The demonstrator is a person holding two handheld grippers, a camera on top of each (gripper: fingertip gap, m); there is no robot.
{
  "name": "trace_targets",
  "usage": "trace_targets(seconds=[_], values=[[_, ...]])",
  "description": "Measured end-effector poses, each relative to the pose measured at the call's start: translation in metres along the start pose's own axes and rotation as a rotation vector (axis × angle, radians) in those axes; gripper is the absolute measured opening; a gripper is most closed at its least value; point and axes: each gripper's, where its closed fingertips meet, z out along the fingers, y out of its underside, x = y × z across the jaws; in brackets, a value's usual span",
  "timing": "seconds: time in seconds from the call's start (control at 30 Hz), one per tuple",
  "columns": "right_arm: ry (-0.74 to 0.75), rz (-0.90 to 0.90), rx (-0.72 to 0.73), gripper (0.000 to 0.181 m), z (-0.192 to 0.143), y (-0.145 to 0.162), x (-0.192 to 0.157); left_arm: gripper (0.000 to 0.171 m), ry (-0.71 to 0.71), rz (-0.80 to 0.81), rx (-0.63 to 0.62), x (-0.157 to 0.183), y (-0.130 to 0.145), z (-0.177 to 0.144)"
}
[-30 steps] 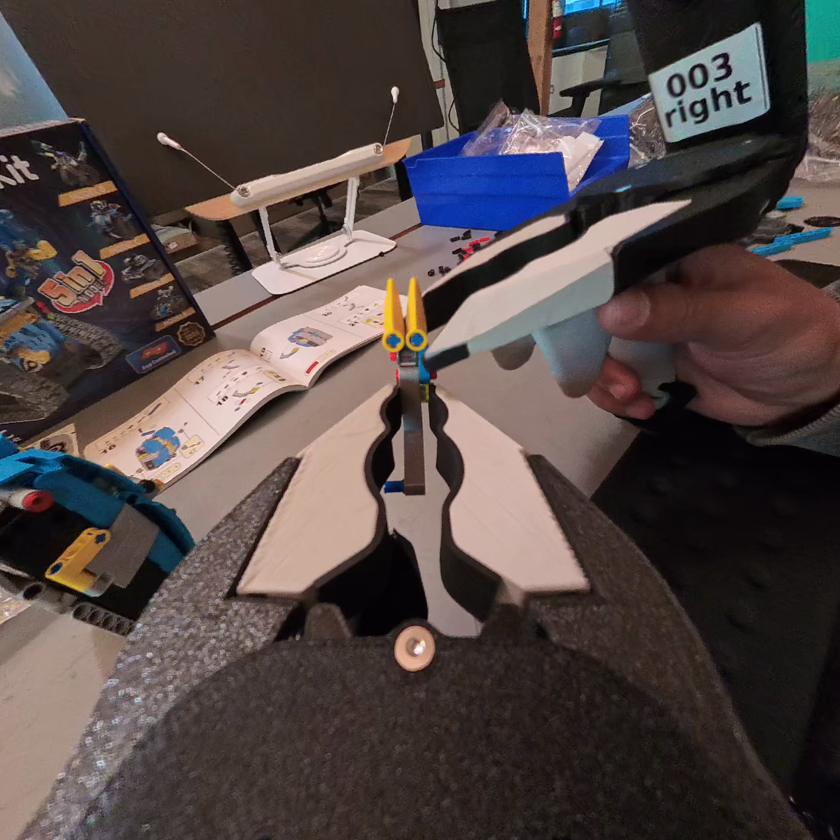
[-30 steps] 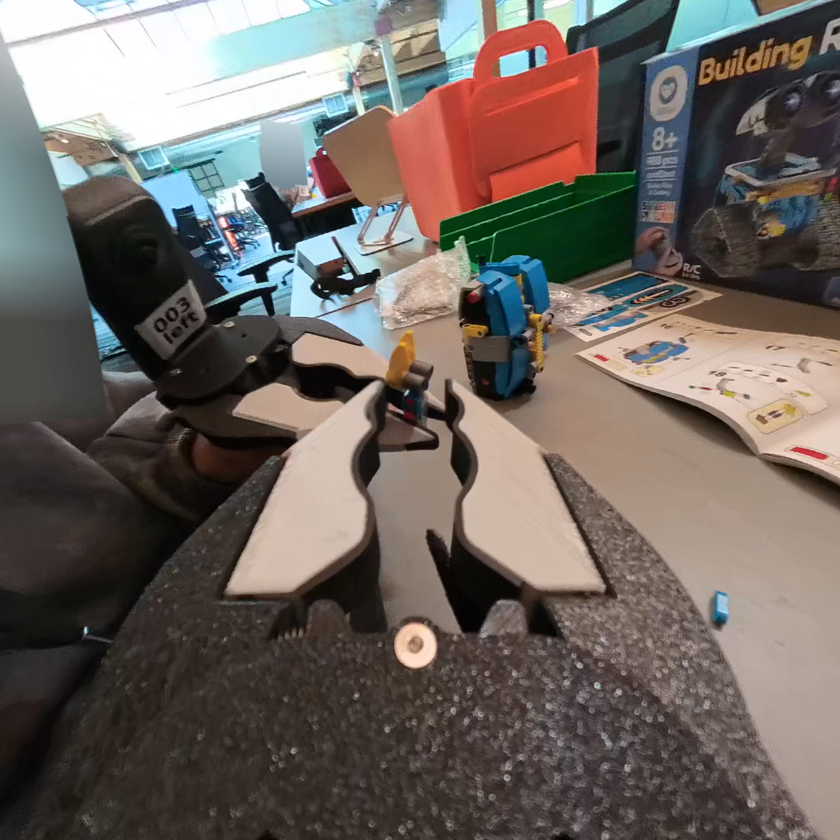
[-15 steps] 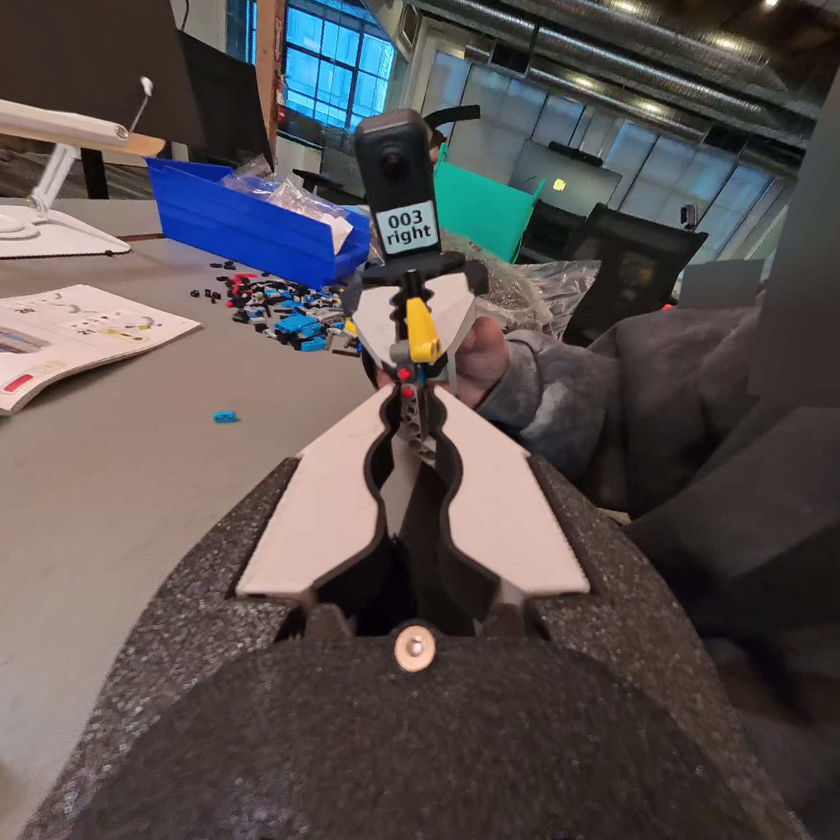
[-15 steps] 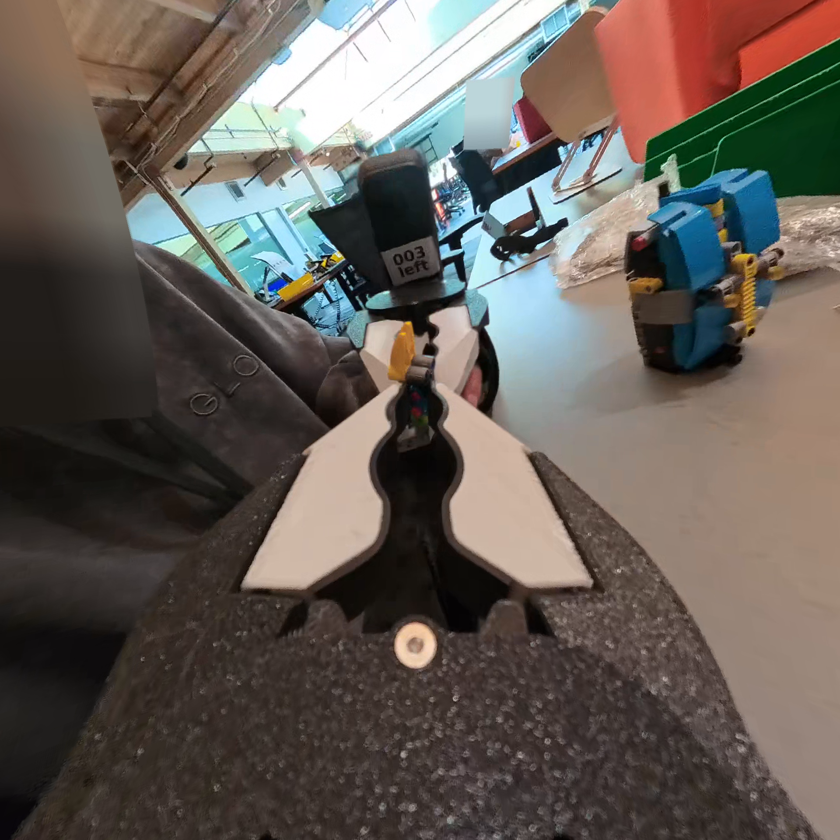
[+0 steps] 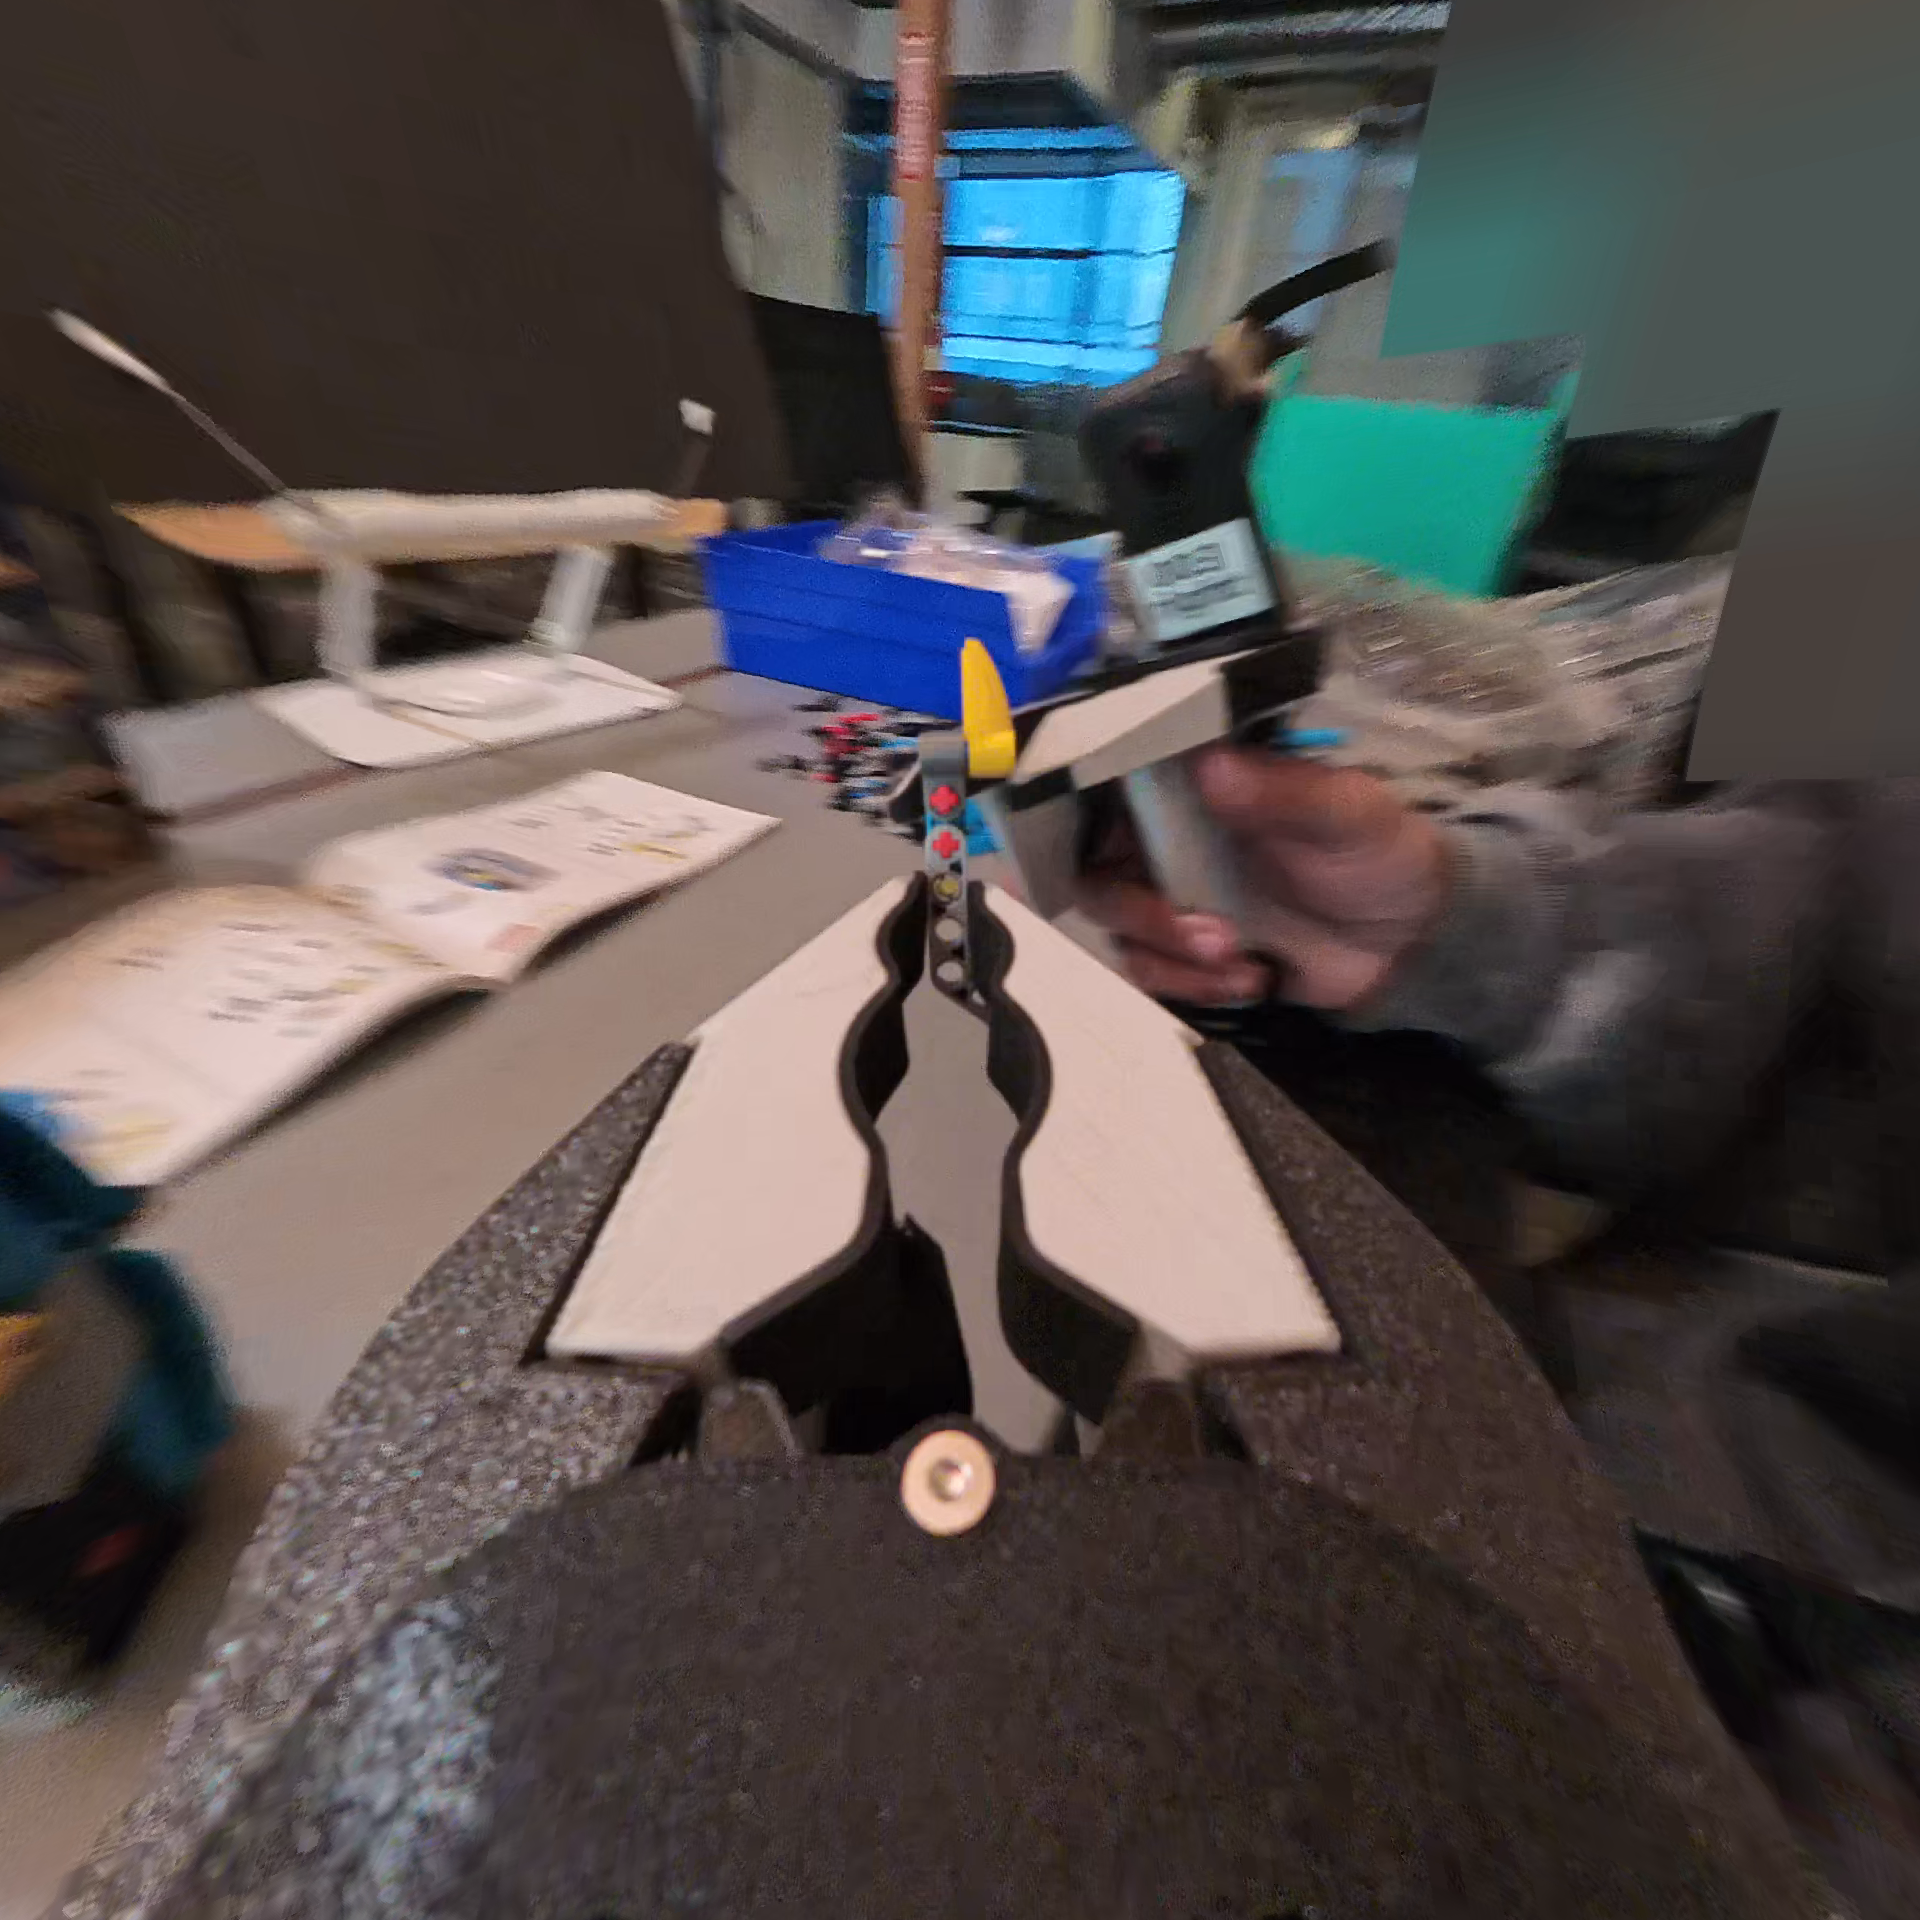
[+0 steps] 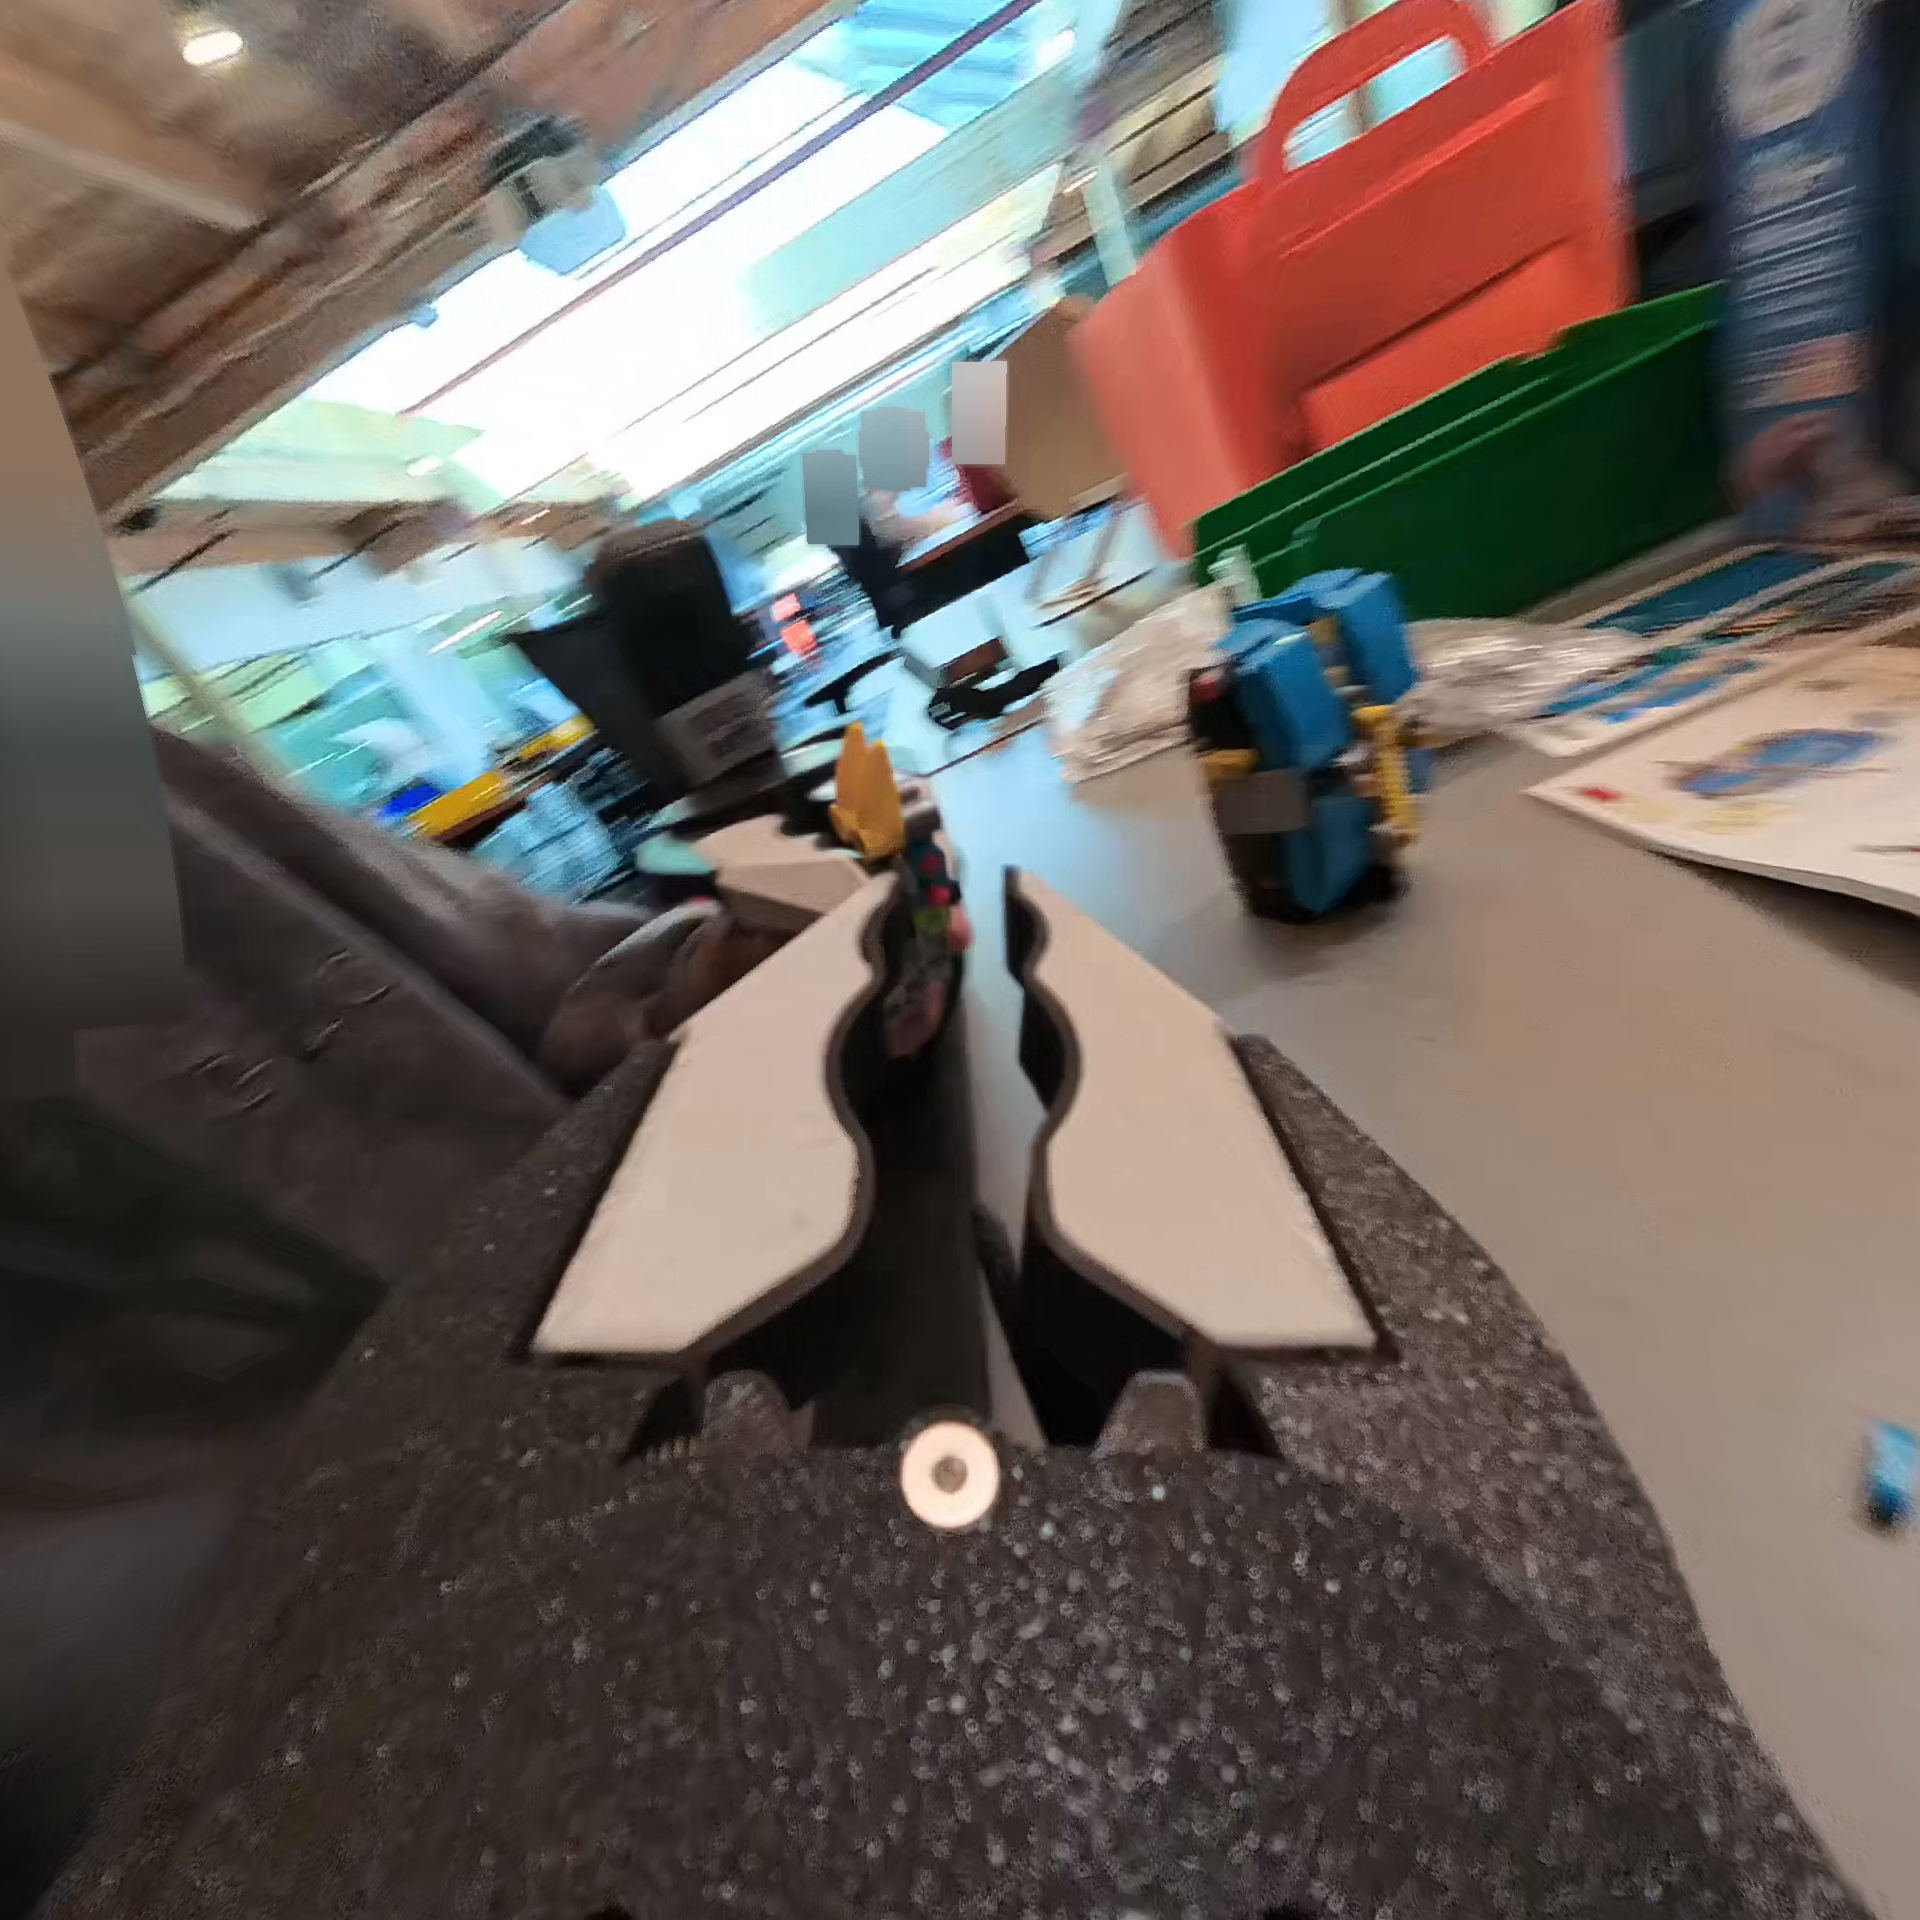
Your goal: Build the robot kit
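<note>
My left gripper (image 5: 948, 906) is shut on the grey holed beam of a small brick assembly (image 5: 961, 800) with red pins and yellow pointed pieces on top, held above the grey table (image 5: 468, 1143). My right gripper (image 6: 948, 891) has its jaws slightly apart. The assembly (image 6: 920, 925) sits between them against the left finger (image 6: 748, 1122), clear of the right finger. In the left wrist view the right gripper (image 5: 1023, 774), held by a hand (image 5: 1309, 894), points at the assembly from the right. Both views are motion-blurred.
An open instruction booklet (image 5: 395, 925), a white stand (image 5: 457, 592) and a blue bin (image 5: 883, 623) lie beyond. A blue brick model (image 6: 1309, 769), a green bin (image 6: 1475, 499), an orange bag (image 6: 1371, 249) and a loose blue piece (image 6: 1886, 1475) show to the right. Only a small space, under 4 cm, lies between the two pairs of fingers.
The right gripper's jaws have opened off the assembly, which the left gripper still holds. Both grippers have swung round, so the views now turn back toward the booklet.
</note>
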Motion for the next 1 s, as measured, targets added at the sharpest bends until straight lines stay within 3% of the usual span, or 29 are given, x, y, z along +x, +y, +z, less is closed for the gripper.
trace_targets(seconds=[0.07,0.13,0.33,0.47,0.57,0.67,0.77,0.87,0.9,0.93,1.0], values=[[0.112,0.015,0.057,0.037,-0.001,-0.001,0.008,0.006,-0.168,0.182,-0.013,-0.012,-0.002,-0.002],[0.167,0.007,0.086,0.038,0.005,0.000,0.005,0.006,-0.268,0.288,-0.019,-0.014,-0.003,-0.003],[0.320,-0.149,0.094,0.019,0.018,0.000,0.003,0.006,-0.343,0.294,-0.023,-0.013,-0.003,0.005],[0.300,-0.126,0.100,0.015,0.018,0.000,0.002,0.006,-0.383,0.380,-0.024,-0.010,-0.005,0.004],[0.194,-0.054,0.124,0.015,0.019,-0.004,-0.005,0.007,-0.382,0.414,0.014,-0.005,-0.011,0.002],[0.030,0.102,0.152,0.015,0.017,-0.006,-0.008,0.010,-0.297,0.328,0.044,-0.001,-0.010,0.002],[-0.085,0.216,0.211,0.014,0.008,-0.011,-0.007,0.019,-0.094,0.090,0.063,0.007,-0.008,0.004],[-0.204,0.218,0.161,0.013,0.008,-0.010,-0.021,0.023,0.129,-0.123,0.077,0.017,-0.009,0.002],[-0.230,0.193,0.145,0.013,0.008,-0.009,-0.027,0.022,0.187,-0.165,0.079,0.023,-0.010,0.002],[-0.241,0.159,0.149,0.014,0.008,-0.010,-0.033,0.011,0.239,-0.192,0.088,0.030,-0.011,0.002],[-0.261,0.119,0.138,0.015,0.009,-0.010,-0.040,0.010,0.291,-0.216,0.103,0.037,-0.014,0.000]])
